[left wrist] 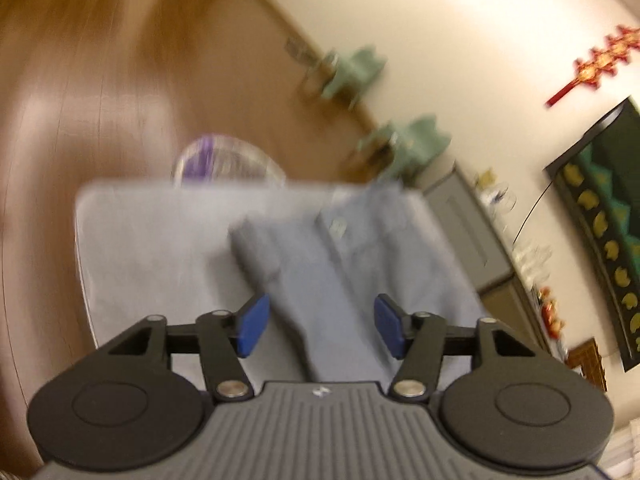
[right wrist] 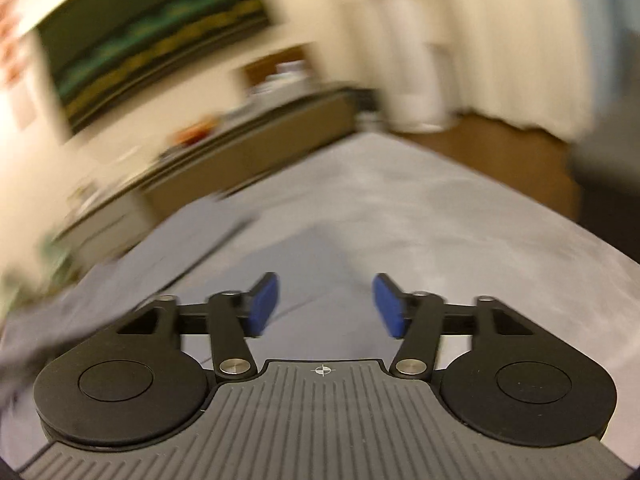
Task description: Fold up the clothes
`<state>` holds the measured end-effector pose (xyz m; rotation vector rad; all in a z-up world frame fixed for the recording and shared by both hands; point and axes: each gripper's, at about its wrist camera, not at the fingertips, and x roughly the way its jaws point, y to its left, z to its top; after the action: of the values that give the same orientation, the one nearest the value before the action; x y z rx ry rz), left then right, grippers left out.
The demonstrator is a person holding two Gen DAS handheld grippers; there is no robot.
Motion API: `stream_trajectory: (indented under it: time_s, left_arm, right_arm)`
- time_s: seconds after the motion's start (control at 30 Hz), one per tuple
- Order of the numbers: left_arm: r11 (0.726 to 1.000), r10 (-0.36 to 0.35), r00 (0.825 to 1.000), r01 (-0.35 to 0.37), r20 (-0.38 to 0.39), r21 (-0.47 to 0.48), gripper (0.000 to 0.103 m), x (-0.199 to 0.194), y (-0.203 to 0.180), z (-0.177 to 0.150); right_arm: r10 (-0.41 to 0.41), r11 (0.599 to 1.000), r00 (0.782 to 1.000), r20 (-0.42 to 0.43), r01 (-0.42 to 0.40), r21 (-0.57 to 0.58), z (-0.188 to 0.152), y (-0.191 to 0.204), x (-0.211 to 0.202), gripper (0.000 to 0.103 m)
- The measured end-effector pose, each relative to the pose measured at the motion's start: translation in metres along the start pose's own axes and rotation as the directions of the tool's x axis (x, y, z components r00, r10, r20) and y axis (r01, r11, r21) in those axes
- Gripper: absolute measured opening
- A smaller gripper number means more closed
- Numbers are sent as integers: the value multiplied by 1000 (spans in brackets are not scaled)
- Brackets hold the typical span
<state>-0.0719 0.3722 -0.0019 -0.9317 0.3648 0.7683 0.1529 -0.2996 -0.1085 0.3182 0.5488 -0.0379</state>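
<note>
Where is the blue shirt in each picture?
Left wrist: the shirt lies in the middle, ahead of the open left gripper, on the grey cover.
Right wrist: the shirt is blurred at the lower left, left of the open right gripper.
Shared landmark: the dark green wall hanging.

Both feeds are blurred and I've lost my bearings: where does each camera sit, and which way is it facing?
Left wrist: on the left tongs, looking forward and down across the grey-blue folded garment on the pale grey cloth-covered table, brown wooden floor beyond; only its open blue-padded fingers show.
Right wrist: on the right tongs, looking along the table toward a low sideboard; open, nothing between the pads.
Shared: the table, the garment, and the dark green-and-yellow wall hanging.
</note>
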Motion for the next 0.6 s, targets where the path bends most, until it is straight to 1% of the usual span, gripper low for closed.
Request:
stream_trajectory:
  time_s: [0.03,0.07,0.1,0.13,0.17,0.23,0.27,0.3,0.33,0.4,0.43,0.47,0.53,0.6]
  left_arm:
    - [999,-7,1000,6,5,50,62,-2,-10,2]
    - [995,-18,1000,19,-14,101,62,2,-22,3]
    - [988,-36,998,43,-51,149,63,11,-33,0]
    - [978,-55,994,73,-97,197,64,21,-43,-5]
    - [967,-54,990,86,-133,240,63,33,-51,-11]
    - [955,-9,985,60,-175,291,62,59,-54,-25]
    - [949,16,981,46,-193,312,59,72,-54,-31]
    - [950,38,977,30,-210,312,58,81,-49,-36]
    - [955,58,972,12,-227,295,56,89,-40,-38]
    - [964,83,964,-13,-252,267,49,99,-23,-41]
    - [966,76,965,-9,-250,259,46,98,-17,-39]
    - [968,70,966,-6,-248,251,41,98,-10,-38]
    - [975,81,964,-24,-255,220,38,93,-2,-32]
    - [983,85,960,-37,-267,181,41,86,0,-27]
  right_arm:
    - [47,997,998,-29,-49,-61,-4,18,4,77]
    - [92,988,994,-61,-98,-120,-9,35,8,83]
    - [124,975,988,-89,-138,-173,-14,52,13,85]
    - [130,963,986,-107,-151,-223,-20,66,18,86]
    - [120,950,984,-129,-152,-271,-27,78,26,86]
    - [92,931,980,-175,-147,-335,-40,86,41,85]
    - [74,924,978,-196,-141,-355,-45,87,47,82]
    - [49,926,976,-214,-125,-356,-47,81,52,80]
    - [20,930,974,-226,-101,-355,-47,73,56,76]
    - [-56,938,971,-232,-29,-346,-45,48,59,70]
    - [-94,940,967,-236,8,-342,-44,35,60,73]
    - [-116,945,964,-239,34,-324,-42,24,60,73]
    - [-103,971,965,-242,45,-234,-35,7,55,72]
    - [-90,988,966,-244,56,-142,-27,-9,49,71]
